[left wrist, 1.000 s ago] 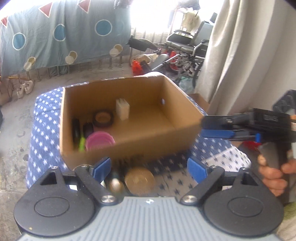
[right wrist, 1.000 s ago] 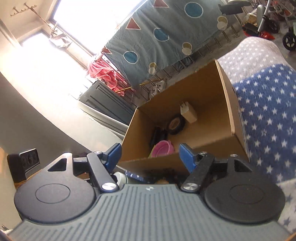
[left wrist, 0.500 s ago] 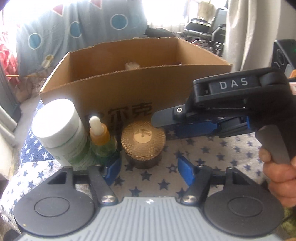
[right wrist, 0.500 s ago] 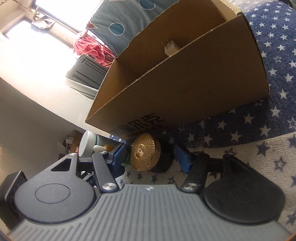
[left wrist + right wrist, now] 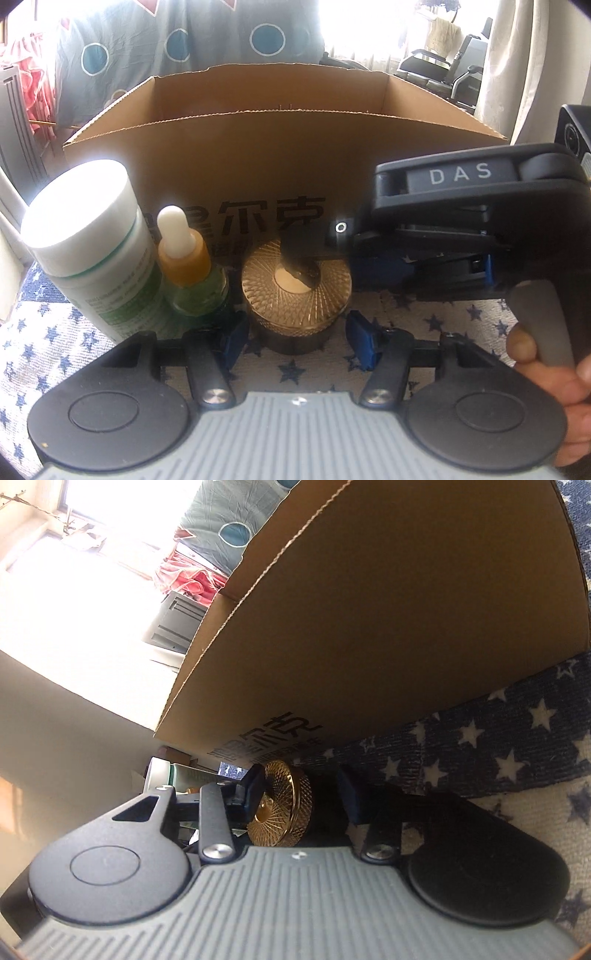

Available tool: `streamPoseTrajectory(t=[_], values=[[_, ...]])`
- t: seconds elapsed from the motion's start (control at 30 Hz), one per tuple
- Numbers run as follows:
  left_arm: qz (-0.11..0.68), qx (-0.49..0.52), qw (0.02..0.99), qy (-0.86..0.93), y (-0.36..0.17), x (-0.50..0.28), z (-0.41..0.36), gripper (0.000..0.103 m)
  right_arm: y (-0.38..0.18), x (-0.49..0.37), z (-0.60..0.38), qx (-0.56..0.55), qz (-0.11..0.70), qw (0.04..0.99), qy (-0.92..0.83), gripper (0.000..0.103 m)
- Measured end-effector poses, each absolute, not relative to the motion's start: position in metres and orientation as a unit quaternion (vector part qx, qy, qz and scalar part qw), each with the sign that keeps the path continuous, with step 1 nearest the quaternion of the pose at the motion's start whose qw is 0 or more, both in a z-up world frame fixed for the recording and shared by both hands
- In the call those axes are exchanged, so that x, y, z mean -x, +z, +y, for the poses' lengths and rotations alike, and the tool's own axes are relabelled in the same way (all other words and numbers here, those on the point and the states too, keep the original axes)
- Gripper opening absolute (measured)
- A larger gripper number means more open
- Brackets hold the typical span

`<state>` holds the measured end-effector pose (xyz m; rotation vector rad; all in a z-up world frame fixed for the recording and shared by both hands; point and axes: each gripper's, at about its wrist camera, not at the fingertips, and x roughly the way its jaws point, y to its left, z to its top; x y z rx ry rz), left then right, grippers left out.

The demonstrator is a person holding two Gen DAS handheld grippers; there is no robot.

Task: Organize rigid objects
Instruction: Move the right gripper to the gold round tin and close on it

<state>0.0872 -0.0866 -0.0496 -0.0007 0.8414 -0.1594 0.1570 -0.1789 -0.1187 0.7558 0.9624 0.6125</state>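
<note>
My right hand-held gripper (image 5: 301, 797) sits spread either side of the gold-lidded jar (image 5: 280, 805), not yet clamped, and my left hand-held gripper (image 5: 297, 338) waits wide just before it. Three things stand outside the cardboard box (image 5: 280, 162) on the starred surface (image 5: 55, 343): one jar, one dropper bottle (image 5: 192, 273), one white-capped bottle (image 5: 88, 236); none is boxed, and I can't see inside the box

The left wrist view sits low and level, facing the printed front wall of the cardboard box (image 5: 280, 166) from close by. The right wrist view is rolled sideways, lower and nearer, looking along the same wall from the right. Both share the gold-lidded jar (image 5: 295, 291) (image 5: 282, 805) and the star-patterned cloth (image 5: 291, 369) (image 5: 498, 746).
</note>
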Motion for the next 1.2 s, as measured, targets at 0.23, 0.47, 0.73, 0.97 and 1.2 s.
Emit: streamPoseTrajectory(t=[0.23,0.47,0.73,0.97,1.2], values=[[0.423,0.020,0.899,-0.108,-0.042,-0.077,-0.087,0.056,-0.106,-0.144,-0.185,-0.351,0.453,0.779,0.252,0.041],[0.442,0.023,0.881,-0.170,-0.038,-0.063,-0.101,0.056,-0.094,-0.116,-0.202,-0.365,0.435,0.793,0.218,0.041],[0.434,-0.031,0.880,-0.187,-0.034,-0.045,-0.121,0.057,-0.095,-0.090,-0.226,-0.371,0.436,0.798,0.188,0.041],[0.421,-0.082,0.881,-0.200,-0.026,-0.045,-0.147,0.063,-0.104,-0.074,-0.246,-0.395,0.435,0.790,0.178,0.041],[0.415,-0.071,0.884,-0.204,-0.024,-0.052,-0.146,0.058,-0.110,-0.065,-0.248,-0.401,0.439,0.783,0.183,0.042]])
